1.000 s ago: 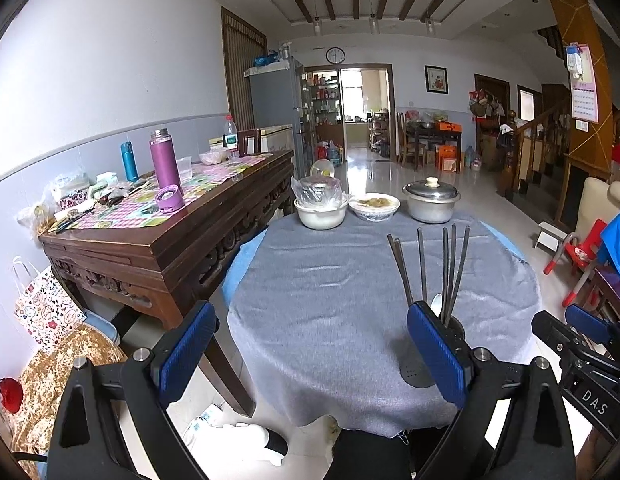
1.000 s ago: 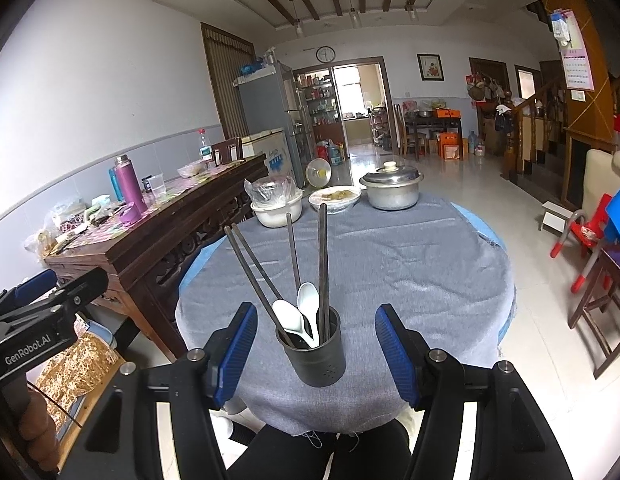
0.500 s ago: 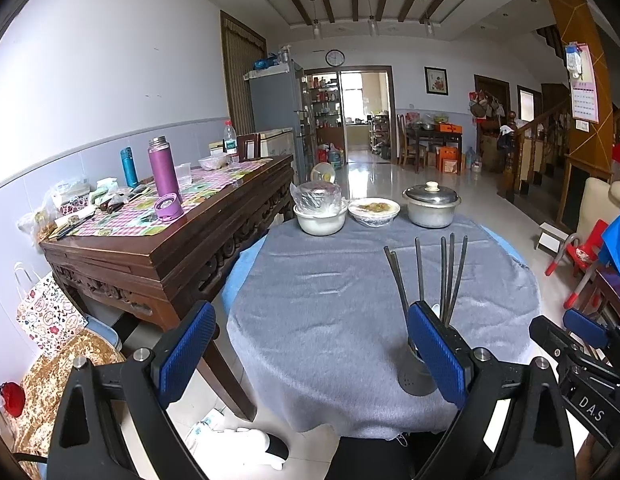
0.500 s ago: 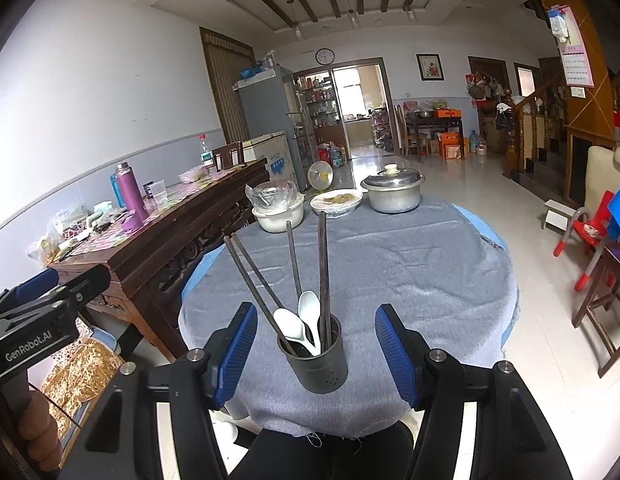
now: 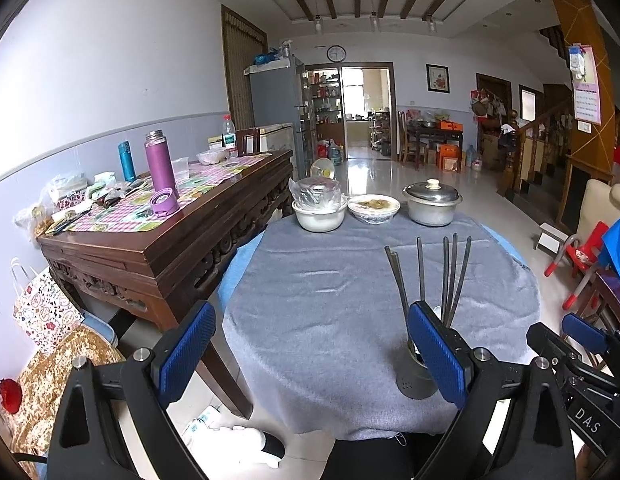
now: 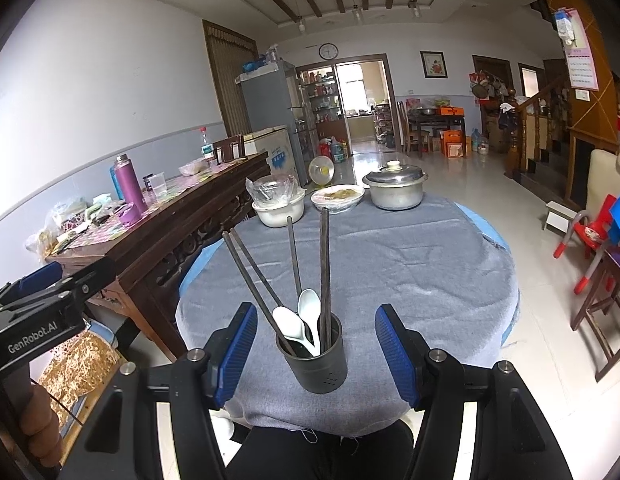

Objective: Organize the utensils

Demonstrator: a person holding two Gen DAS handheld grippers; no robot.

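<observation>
A dark utensil holder (image 6: 316, 360) stands near the front edge of the round table (image 6: 430, 264), which has a grey cloth. It holds several dark chopsticks (image 6: 324, 264) and two white spoons (image 6: 305, 312), all upright. My right gripper (image 6: 316, 312) is open, with its blue pads either side of the holder and apart from it. My left gripper (image 5: 310, 312) is open over the cloth with nothing between its pads. In the left wrist view its right finger (image 5: 438, 356) partly hides the holder (image 5: 414, 380).
A white bowl (image 6: 277, 210), a plate of food (image 6: 338, 196) and a lidded metal pot (image 6: 396, 188) stand at the table's far edge. A carved wooden sideboard (image 5: 169, 240) with a purple flask (image 5: 159, 168) is on the left. A red child's chair (image 6: 586, 240) is on the right.
</observation>
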